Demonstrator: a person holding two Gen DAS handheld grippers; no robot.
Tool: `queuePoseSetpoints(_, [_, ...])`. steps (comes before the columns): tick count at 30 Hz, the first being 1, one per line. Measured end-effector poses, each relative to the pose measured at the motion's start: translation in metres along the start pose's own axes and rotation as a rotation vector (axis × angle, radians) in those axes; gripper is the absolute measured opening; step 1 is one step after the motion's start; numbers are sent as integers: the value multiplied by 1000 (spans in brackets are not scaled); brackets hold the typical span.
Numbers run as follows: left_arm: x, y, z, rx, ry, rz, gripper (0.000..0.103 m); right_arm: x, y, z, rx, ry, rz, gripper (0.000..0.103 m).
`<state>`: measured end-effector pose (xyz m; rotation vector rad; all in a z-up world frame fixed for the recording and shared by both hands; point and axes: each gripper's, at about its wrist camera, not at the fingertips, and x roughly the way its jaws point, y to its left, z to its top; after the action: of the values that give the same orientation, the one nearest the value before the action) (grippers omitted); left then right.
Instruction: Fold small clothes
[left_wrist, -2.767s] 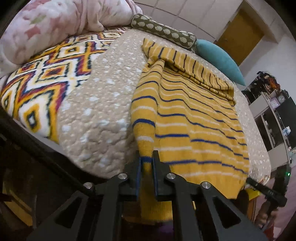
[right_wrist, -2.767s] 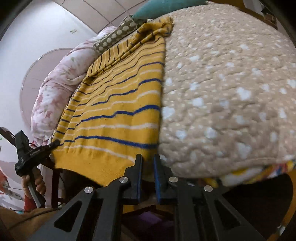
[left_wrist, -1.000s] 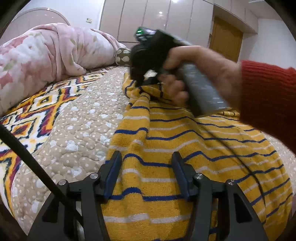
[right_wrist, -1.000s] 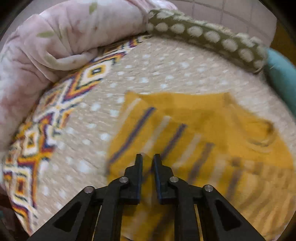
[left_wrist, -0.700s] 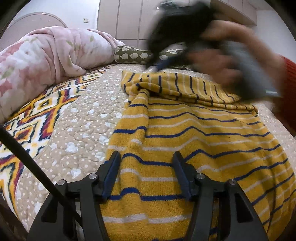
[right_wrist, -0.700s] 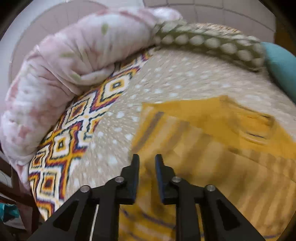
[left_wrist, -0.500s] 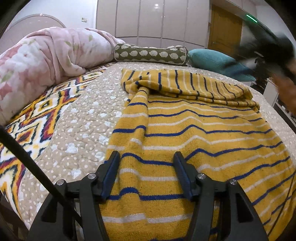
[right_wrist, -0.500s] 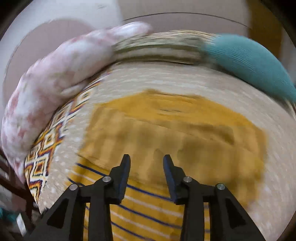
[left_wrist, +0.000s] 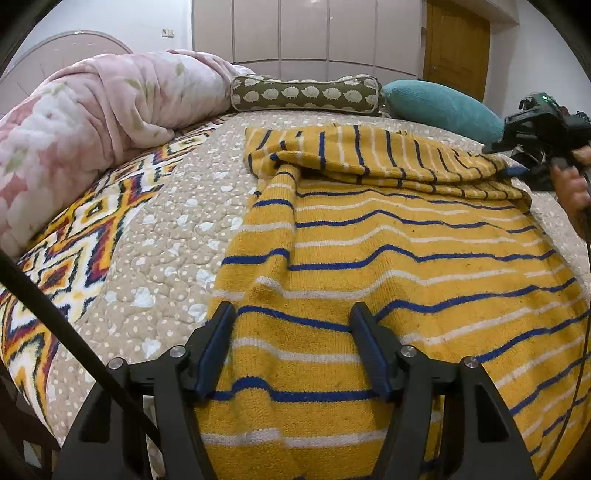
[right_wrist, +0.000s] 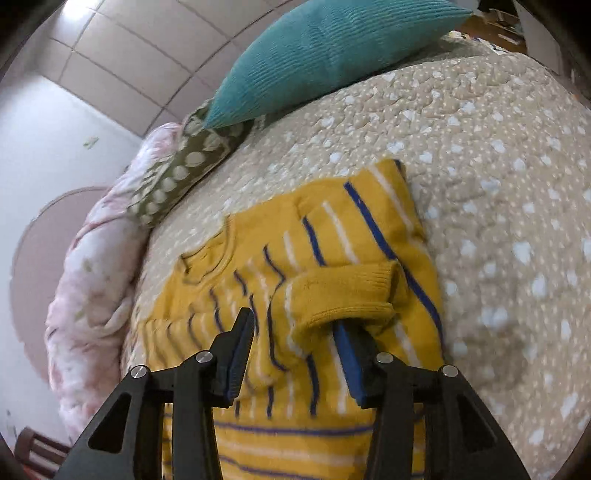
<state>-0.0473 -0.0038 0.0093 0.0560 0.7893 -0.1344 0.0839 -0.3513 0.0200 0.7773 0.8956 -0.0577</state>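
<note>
Two tongs spread over yellow blue-striped knit sweater on quilted beige bed: left tongs widening astride hem, right tongs narrowing, unclamped, nearest folded sleeve cuff just ahead.

One striped sweater, two pillows, one pink comforter, one quilt

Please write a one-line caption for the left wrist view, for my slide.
Open left tongs hover over the yellow striped sweater spread on the quilted bed cover.
</note>
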Motion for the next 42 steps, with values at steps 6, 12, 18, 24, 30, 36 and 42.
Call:
queuePoseSetpoints(6, [1, -1, 0, 11, 4, 7, 65, -67, 40, 8, -217, -162, 199, 9])
queuePoseSetpoints(12, [2, -4, 1, 13, 3, 24, 67, -38, -2, -9, -231, -73, -17, 13])
queuePoseSetpoints(18, [2, -4, 2, 19, 8, 19, 67, -32, -65, -17, -27, -71, -54, 48])
queuePoseSetpoints(24, [-4, -3, 5, 20, 45, 7, 68, -85, -71, -34, -104, -123, -139, 51])
queuePoseSetpoints(30, [-40, 25, 8, -86, 74, -87, 67, -129, -75, -73, -347, -92, -378, 51])
queuePoseSetpoints(36, [-53, 66, 7, -186, 83, -66, 69, -172, -101, -125, -535, -196, -771, 53])
queuePoseSetpoints(42, [-31, 77, 7, -255, 163, -225, 72, -172, -107, -174, -330, -65, -182, 53])
